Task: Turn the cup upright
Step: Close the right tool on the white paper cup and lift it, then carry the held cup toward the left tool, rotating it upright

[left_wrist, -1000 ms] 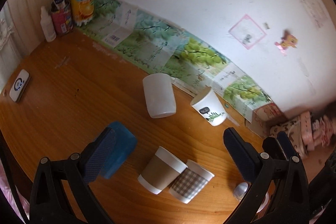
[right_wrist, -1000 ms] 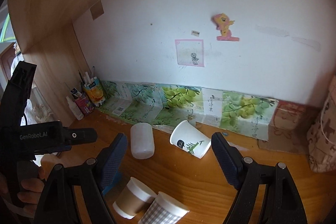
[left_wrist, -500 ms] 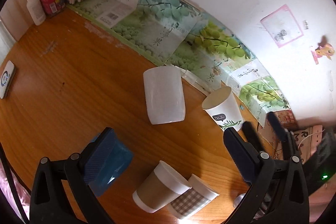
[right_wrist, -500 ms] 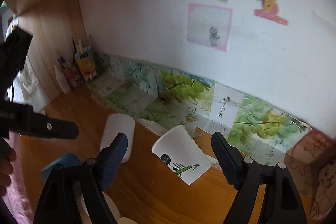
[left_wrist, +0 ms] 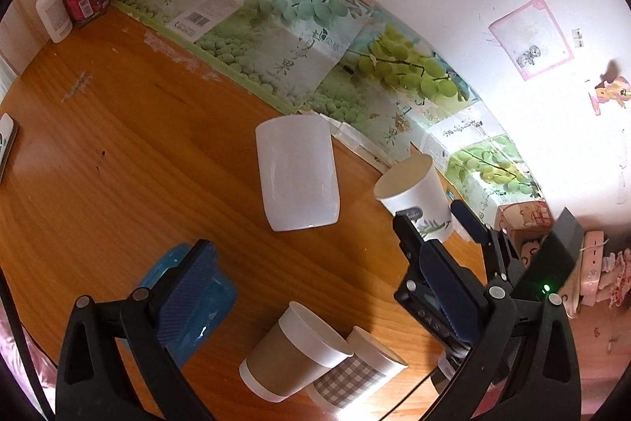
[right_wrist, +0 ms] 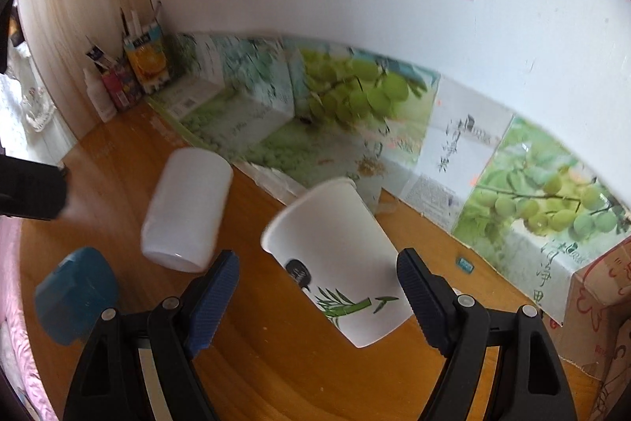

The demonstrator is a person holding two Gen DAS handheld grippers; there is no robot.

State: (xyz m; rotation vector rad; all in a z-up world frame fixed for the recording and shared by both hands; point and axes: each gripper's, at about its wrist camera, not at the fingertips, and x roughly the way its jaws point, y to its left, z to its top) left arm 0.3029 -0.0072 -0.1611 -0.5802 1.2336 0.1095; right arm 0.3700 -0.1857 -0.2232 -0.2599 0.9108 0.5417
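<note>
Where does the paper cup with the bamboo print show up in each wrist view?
Left wrist: the bamboo-print paper cup lies on its side right of centre, with the right gripper closing around it.
Right wrist: same cup, low centre, between the open fingers.
Shared landmark: the white tumbler, lying on its side left of it.

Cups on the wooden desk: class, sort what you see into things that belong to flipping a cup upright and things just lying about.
In the job:
- bamboo-print paper cup, on its side
- right tongs, open around it

Lying about:
- frosted white cup
- brown-sleeved paper cup
- checked paper cup
- blue plastic cup
- white bottle
- left tongs, open
</note>
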